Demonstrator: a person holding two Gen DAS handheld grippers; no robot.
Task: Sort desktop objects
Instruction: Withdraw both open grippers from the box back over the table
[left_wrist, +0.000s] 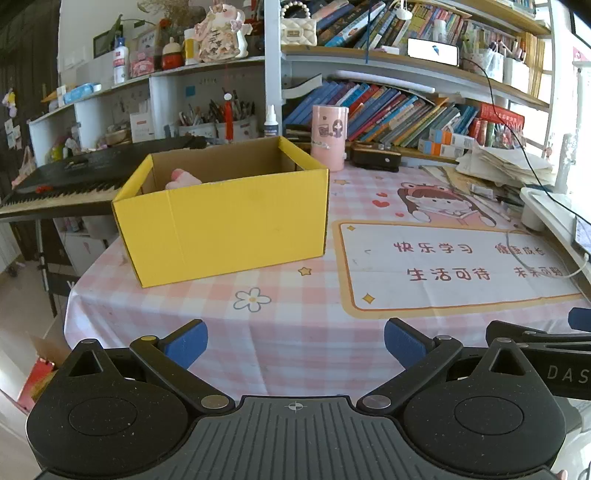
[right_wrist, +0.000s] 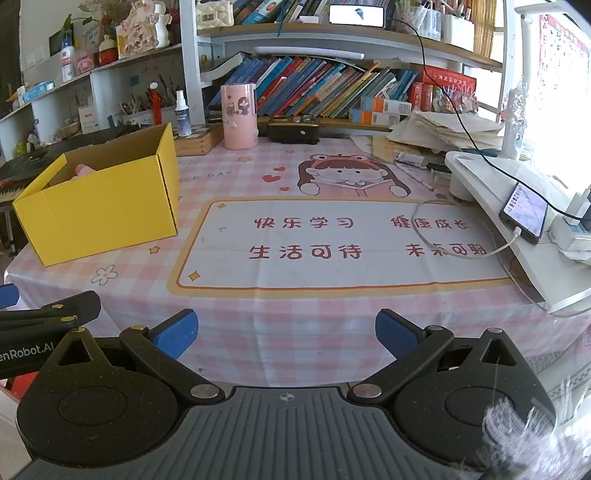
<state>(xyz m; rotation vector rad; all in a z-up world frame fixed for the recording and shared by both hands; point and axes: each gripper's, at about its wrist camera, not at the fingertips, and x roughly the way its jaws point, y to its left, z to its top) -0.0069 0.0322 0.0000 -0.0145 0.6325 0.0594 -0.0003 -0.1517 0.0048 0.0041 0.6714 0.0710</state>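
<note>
An open yellow cardboard box (left_wrist: 225, 221) stands on the left part of the pink checked desk mat (left_wrist: 288, 339); a pink soft object (left_wrist: 183, 179) peeks over its rim inside. The same yellow box (right_wrist: 99, 206) with the pink object (right_wrist: 84, 170) shows at the left of the right wrist view. My left gripper (left_wrist: 295, 343) hovers open near the desk's front edge, nothing between its blue pads (left_wrist: 188, 341). My right gripper (right_wrist: 286, 334) is open too, empty, beside the left one, over the mat's front.
A pink cylindrical holder (left_wrist: 328, 138) and a black case (left_wrist: 375, 158) stand at the back by leaning books (left_wrist: 388, 110). A keyboard (left_wrist: 62, 184) lies left of the box. Paper stacks (right_wrist: 443, 129), a white stand (right_wrist: 491, 192), a phone (right_wrist: 524, 212) and cables crowd the right.
</note>
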